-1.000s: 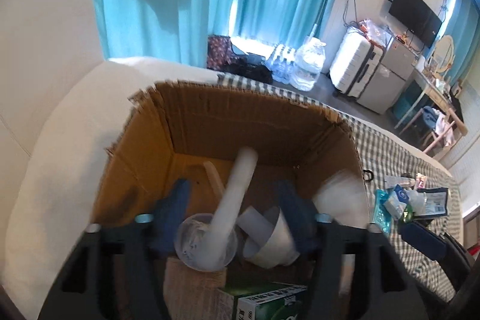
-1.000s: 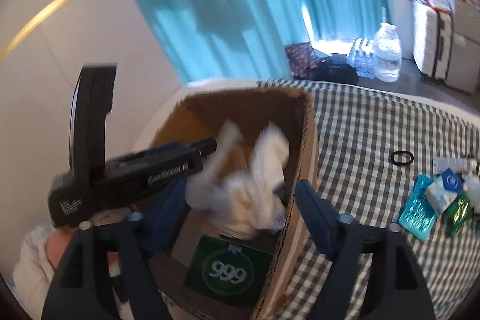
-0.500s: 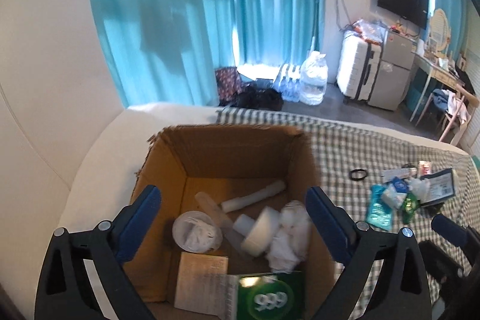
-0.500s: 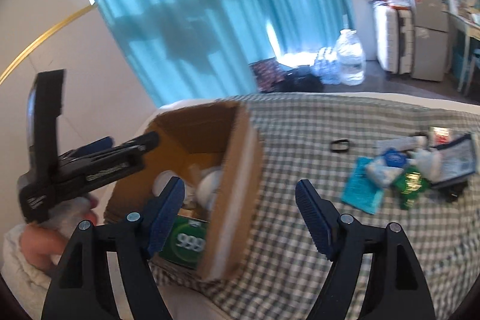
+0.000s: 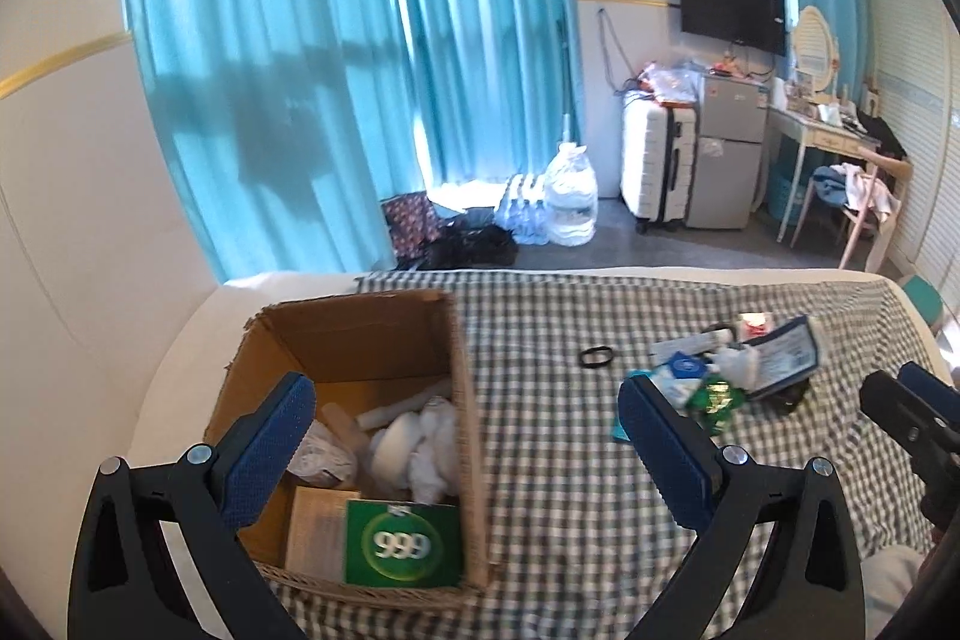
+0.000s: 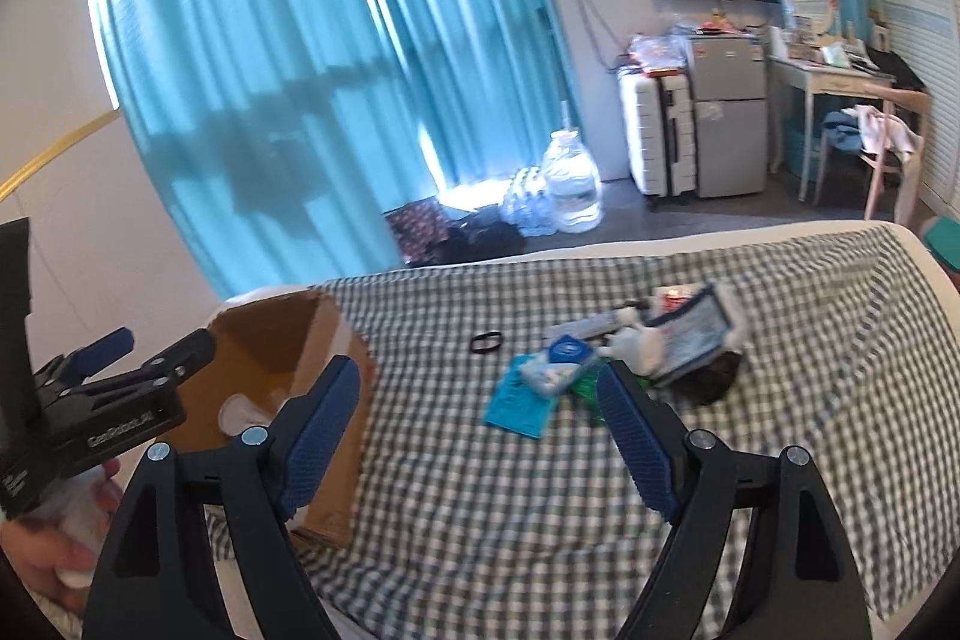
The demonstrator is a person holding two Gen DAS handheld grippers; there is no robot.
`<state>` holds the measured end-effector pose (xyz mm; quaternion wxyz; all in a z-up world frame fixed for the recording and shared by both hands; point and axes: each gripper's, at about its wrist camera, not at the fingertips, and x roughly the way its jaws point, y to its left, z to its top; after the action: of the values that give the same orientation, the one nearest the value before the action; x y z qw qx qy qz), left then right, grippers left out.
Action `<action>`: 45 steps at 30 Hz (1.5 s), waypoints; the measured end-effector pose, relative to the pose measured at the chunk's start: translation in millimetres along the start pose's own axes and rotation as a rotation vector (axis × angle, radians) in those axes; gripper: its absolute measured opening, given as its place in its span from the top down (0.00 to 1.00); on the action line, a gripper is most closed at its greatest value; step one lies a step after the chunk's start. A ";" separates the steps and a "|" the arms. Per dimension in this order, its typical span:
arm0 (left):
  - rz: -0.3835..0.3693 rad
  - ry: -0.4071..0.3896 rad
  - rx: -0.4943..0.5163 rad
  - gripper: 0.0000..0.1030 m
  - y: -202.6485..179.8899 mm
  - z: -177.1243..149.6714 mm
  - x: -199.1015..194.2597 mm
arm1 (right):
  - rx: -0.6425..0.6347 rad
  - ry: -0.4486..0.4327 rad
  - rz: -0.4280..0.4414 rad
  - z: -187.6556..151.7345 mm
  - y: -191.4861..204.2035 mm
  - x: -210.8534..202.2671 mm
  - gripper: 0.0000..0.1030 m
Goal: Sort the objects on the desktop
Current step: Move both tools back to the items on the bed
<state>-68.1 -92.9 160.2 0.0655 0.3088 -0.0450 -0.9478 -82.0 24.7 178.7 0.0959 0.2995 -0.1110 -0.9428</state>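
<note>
— Cardboard box (image 5: 360, 340) first: where do the tongs stand to it?
— The left gripper (image 5: 465, 448) is spread wide and holds nothing; its left pad hangs over the box's open top, its right pad over the checked cloth (image 5: 540, 490). The right gripper (image 6: 480, 430) is also wide and empty, above the cloth right of the box, short of the loose pile.
— What lies inside the box?
— A green 999 carton (image 5: 402, 544) at the near wall, a tan booklet just left of it, then crumpled white tissue (image 5: 432, 448), a white bowl-like piece and a white tube farther in.
— And outside?
— A black hair tie (image 5: 596, 357) lies alone on the cloth. To its right is a heap: teal packet (image 6: 519, 400), blue-and-white tissue pack (image 6: 558, 364), green wrapper (image 5: 714, 400), dark-edged pouch (image 5: 786, 361).
— Beyond that?
— Teal curtains (image 5: 300, 70), a water jug (image 5: 570, 196) and a white suitcase (image 5: 654, 166) on the far floor.
</note>
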 end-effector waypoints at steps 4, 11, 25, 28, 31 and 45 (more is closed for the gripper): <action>-0.013 -0.026 0.030 0.00 -29.3 -5.3 -15.3 | -0.010 -0.027 -0.041 -6.1 -17.0 -19.4 0.18; -0.043 -0.003 0.079 0.00 -81.2 -18.1 -12.6 | 0.010 -0.038 -0.104 -17.8 -54.0 -38.5 0.18; -0.079 0.102 0.146 0.00 -151.2 -45.9 51.0 | 0.140 0.019 -0.197 -39.7 -135.3 -13.4 0.18; -0.085 0.142 0.145 0.00 -155.4 -55.8 72.9 | 0.155 0.060 -0.207 -48.9 -149.3 5.5 0.18; -0.092 0.184 0.128 0.00 -155.8 -64.1 96.1 | 0.161 0.092 -0.218 -56.4 -161.3 23.3 0.18; -0.208 0.207 0.177 0.00 -189.6 -58.7 201.1 | 0.159 0.137 -0.182 -22.9 -195.9 125.9 0.18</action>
<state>-212.7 61.2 -27.5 -0.0559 0.4122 -0.0891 -0.9050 -191.9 177.5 39.8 -0.0065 0.3788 -0.1507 -0.9131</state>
